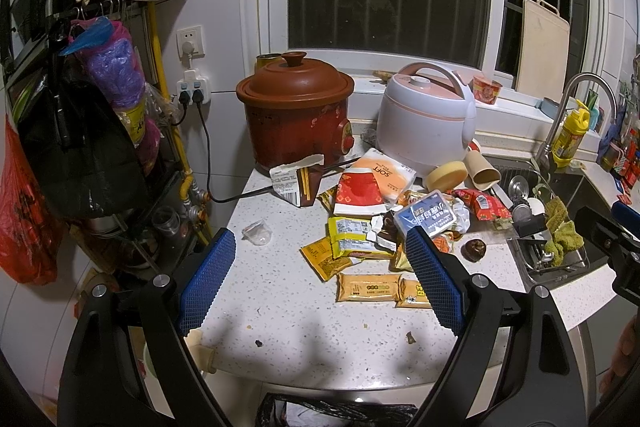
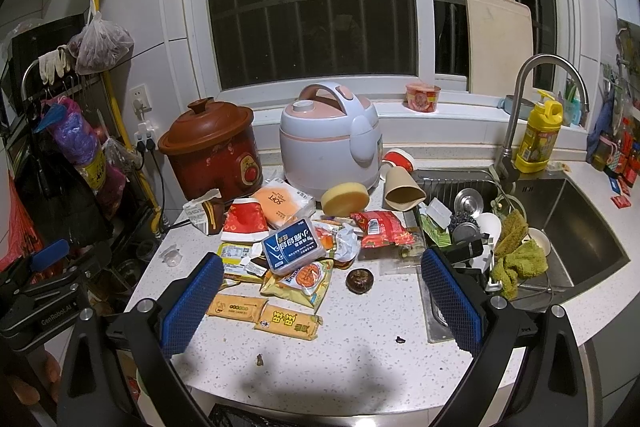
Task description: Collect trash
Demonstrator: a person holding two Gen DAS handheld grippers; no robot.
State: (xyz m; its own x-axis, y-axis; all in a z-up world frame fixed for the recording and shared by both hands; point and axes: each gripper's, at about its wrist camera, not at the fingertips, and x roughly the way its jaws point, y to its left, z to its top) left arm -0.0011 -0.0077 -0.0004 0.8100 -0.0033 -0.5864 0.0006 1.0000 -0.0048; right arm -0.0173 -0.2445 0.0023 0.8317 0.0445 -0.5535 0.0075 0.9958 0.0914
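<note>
Both grippers, left [image 1: 316, 267] and right [image 2: 322, 291], gape empty over bare counter edge [image 2: 360, 379] before wrappers [image 2: 264, 313].

Two cookers [image 2: 208, 155], two orange snack bars [image 2: 236, 307], one sponge [image 2: 345, 199], perhaps two paper cups [image 2: 404, 189].

Crumpled snack wrappers [image 2: 280, 267] heaped mid-counter; black trash bag [image 1: 336, 413] below edge.

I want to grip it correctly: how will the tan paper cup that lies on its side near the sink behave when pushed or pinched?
The tan paper cup lies on its side, so a push would probably roll it in a curve. It looks light and thin-walled, so a hard pinch may crush it. Its open mouth faces the front, so one finger could perhaps enter.
</note>
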